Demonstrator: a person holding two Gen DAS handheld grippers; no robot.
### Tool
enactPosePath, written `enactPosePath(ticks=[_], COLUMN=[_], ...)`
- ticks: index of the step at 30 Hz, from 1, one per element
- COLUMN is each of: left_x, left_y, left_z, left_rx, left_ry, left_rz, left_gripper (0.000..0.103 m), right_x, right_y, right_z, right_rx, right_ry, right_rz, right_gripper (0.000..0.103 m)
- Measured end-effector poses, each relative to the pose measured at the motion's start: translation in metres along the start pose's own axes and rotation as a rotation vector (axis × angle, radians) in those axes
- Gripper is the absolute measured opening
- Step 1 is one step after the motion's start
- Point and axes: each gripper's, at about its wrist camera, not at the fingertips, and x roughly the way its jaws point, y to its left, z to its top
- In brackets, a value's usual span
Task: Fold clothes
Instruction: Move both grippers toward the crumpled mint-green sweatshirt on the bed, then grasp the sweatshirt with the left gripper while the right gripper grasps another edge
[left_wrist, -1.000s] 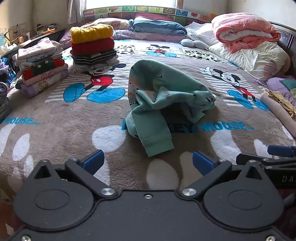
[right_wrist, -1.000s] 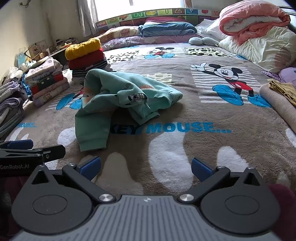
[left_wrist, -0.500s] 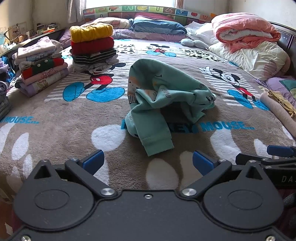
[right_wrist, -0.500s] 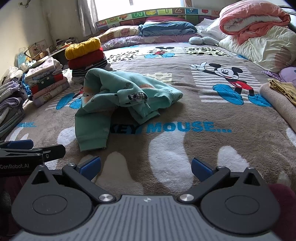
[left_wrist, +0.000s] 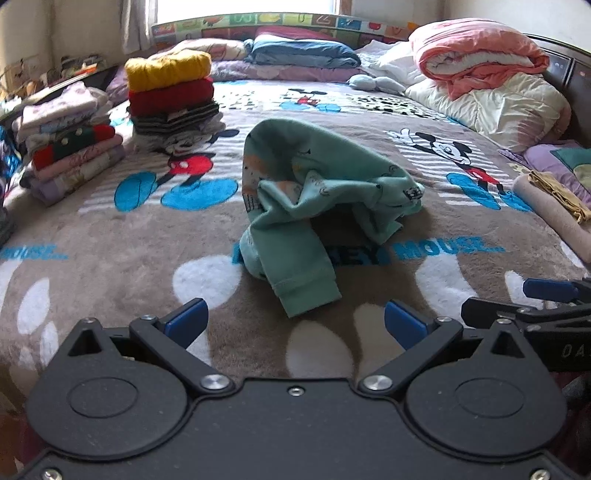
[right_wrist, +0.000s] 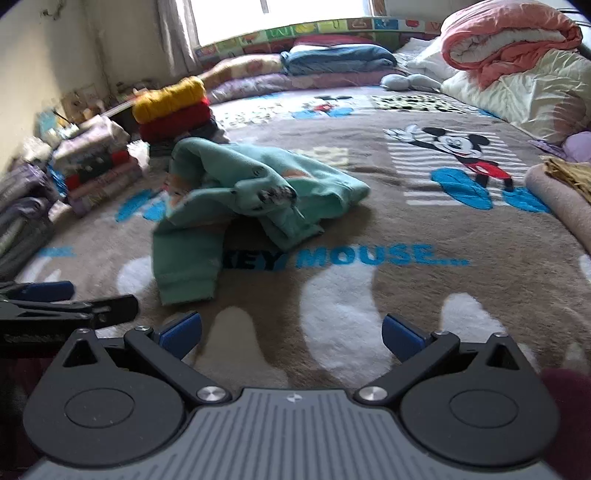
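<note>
A crumpled mint-green sweatshirt (left_wrist: 314, 199) lies in a heap on the brown Mickey Mouse blanket (left_wrist: 110, 240), one sleeve cuff pointing toward me. It also shows in the right wrist view (right_wrist: 251, 199), left of centre. My left gripper (left_wrist: 295, 323) is open and empty, just short of the cuff. My right gripper (right_wrist: 291, 332) is open and empty, to the right of the sleeve end. Each gripper shows at the edge of the other's view.
Stacks of folded clothes stand at the back left: a yellow and red pile (left_wrist: 170, 88) and a mixed pile (left_wrist: 70, 147). Pillows and a pink duvet (left_wrist: 476, 55) lie at the back right. A beige rolled blanket (left_wrist: 546, 214) lies along the right edge.
Both grippers have drifted slightly forward toward the sweatshirt; the right wrist view has shifted and is a little blurred. The sweatshirt has not moved.
</note>
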Motion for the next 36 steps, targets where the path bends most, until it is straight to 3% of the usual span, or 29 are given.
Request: enactPosePath(ticks=[5,9,13,17,20,26,28,33,36], left_x=[0.003,0.011,0.027,0.035,0.038,0.054,0.063,0.085,0.097], left_y=[0.006,0.0,-0.007,-0.016,-0.034,-0.067,-0.074,-0.083,-0.088], left_z=[0.009,0.014,0.02,0.023,0.021,0.019,0.019,0.021,0.024], left_rx=[0.03,0.147,0.236,0.316,0.451,0.821,0.948,1.231,1.379], left_ry=[-0.064,-0.11,-0.085,-0.085,-0.151,-0.296,-0.326,-0.348,-0.317], left_rz=[-0.056,-0.035,-0.016,-0.069,-0.03,0.06,0.076,0.09,0.068], left_gripper=[0.103,0.103,0.103,0.103,0.103,0.101,0.099,0.085,0.084], right_x=[0.008,0.015,0.028,0.048,0.06,0.074,0.082,0.086,0.09], right_y=[-0.003,-0.013,-0.028,-0.044,-0.051,-0.049,-0.055,-0.071,-0.077], right_z=[-0.001,0.0,0.004,0.008,0.011,0.015,0.02,0.024,0.023], right_rx=[-0.089,-0.158,-0.197,-0.21,-0.216,-0.353,-0.339,-0.266,-0.249], right_ry=[-0.047,-0.145,-0.204,-0.208,-0.203,-0.219,-0.206,-0.193,-0.178], right_rz=[0.003,-0.015,-0.039,0.023,0.071,0.056,0.058,0.091,0.097], right_gripper=[0.103,0.103,0.103,0.103,0.103,0.103,0.103,0.098,0.091])
